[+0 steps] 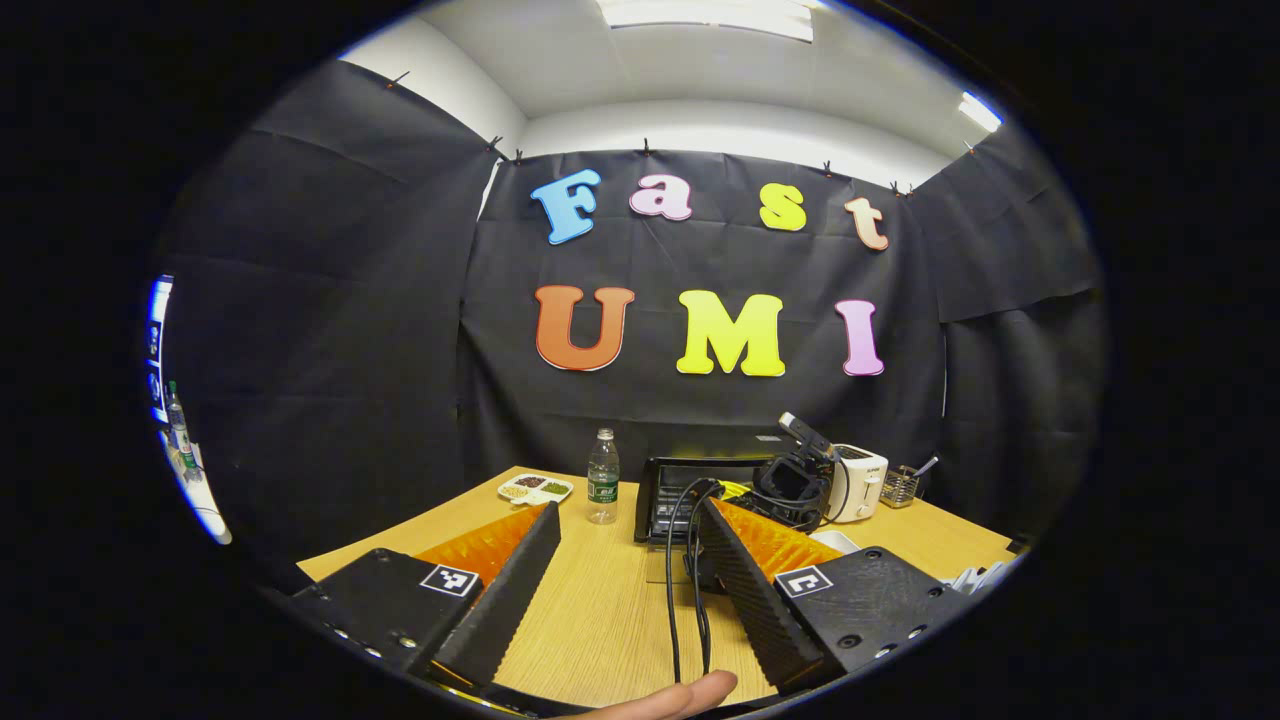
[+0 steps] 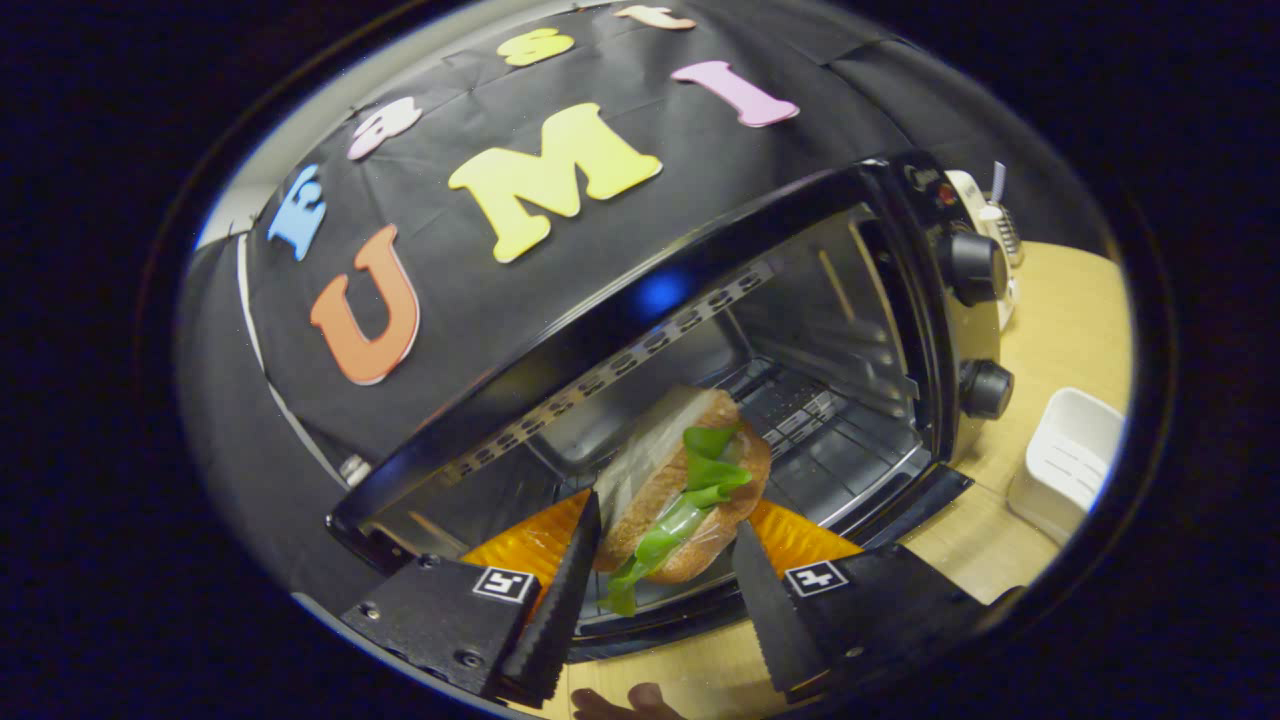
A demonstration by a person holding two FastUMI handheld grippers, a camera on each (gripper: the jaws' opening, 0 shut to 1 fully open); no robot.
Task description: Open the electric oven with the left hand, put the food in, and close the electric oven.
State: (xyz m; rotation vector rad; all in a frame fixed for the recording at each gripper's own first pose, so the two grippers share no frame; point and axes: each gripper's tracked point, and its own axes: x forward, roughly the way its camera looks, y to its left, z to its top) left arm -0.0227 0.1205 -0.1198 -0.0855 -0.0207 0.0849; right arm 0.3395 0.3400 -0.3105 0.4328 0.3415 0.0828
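My right gripper (image 2: 668, 528) is shut on a sandwich (image 2: 690, 480) with green lettuce, holding it tilted at the mouth of the open black electric oven (image 2: 900, 330), above the wire rack (image 2: 810, 420). The oven's lowered door (image 2: 640, 620) lies just under the fingers. In the left gripper view, my left gripper (image 1: 630, 510) is open and holds nothing, well back over the wooden table (image 1: 610, 610). Farther off there stand the oven (image 1: 680, 490) and the right gripper (image 1: 795, 480) in front of it.
A water bottle (image 1: 602, 478) and a small plate of food (image 1: 535, 488) stand left of the oven. A white toaster (image 1: 862, 480) and a utensil holder (image 1: 900, 487) stand to its right. A white container (image 2: 1065, 460) sits beside the oven knobs (image 2: 985, 388). Black cables (image 1: 685, 590) cross the table.
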